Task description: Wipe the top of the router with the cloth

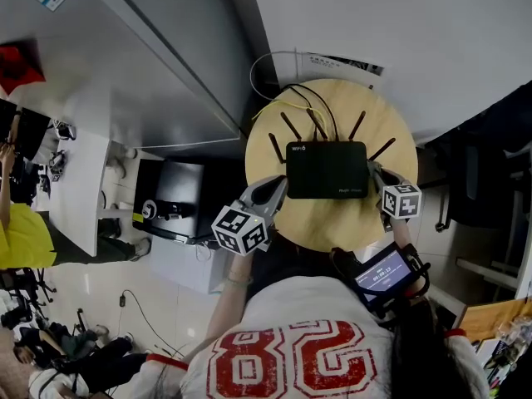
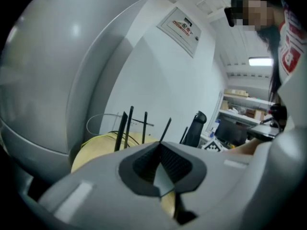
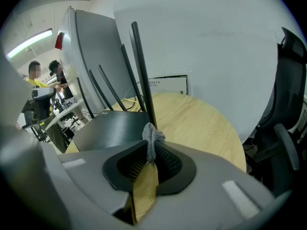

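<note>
– Grey cloth [image 3: 152, 139] is what the right gripper [image 3: 151, 153] is carrying. Its jaws are clamped on it, with just a small bunched tuft poking out past the tips. What about the other one?
– The left gripper [image 2: 159, 147] has its jaws together with nothing between them, afaict. In the head view its tips sit by the left front corner of the router [image 1: 327, 169], and the right gripper is at the router's right edge.
– And the router itself?
– Black, lying flat on the round wooden desk [image 1: 332, 223], with antennas [image 1: 357, 125] sticking up along the back and a yellow cable [image 1: 281, 106] trailing behind. The cloth is right at the router's near right corner. Can't tell if it's actually touching the top.
</note>
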Available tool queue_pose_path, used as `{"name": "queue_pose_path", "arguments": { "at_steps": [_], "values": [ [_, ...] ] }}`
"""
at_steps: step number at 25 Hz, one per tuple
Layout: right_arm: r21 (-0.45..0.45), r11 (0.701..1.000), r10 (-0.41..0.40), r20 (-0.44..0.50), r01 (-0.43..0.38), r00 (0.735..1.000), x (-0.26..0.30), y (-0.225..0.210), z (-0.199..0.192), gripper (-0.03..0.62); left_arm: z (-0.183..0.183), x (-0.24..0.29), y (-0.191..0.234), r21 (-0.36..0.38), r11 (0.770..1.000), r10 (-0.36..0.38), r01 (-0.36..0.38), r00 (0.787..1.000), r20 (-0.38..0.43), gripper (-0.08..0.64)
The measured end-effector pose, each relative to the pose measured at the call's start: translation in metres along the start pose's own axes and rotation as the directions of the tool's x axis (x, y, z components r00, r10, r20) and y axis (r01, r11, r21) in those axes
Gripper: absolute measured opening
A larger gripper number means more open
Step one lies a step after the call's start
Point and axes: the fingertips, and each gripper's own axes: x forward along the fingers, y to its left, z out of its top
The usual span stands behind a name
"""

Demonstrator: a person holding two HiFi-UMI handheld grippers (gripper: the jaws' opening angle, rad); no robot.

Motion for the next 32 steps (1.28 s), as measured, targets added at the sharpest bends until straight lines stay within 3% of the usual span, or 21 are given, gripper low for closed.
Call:
{"name": "queue_pose_path", "arguments": {
  "at_steps": [9,22,32],
  "values": [
    [0.032,0.999,0.016,-0.001,-0.016,1.0,-0.016,0.022,-0.029,0.043,-0.012,0.014,-0.025,0.052,0.992,-0.106,0.111,0.991,-0.084,0.005],
    [0.133,0.99,-0.037,-0.027,0.04,0.999,-0.042,0.042,-0.085,0.043,-0.024,0.012,-0.031,0.067,0.981,-0.171,0.181,0.976,-0.136,0.005],
    [0.186,0.97,-0.154,-0.038,0.158,0.987,-0.058,0.03,-0.093,0.043,-0.024,-0.001,-0.012,0.115,0.981,-0.14,0.159,0.977,-0.162,0.005]
  ]
}}
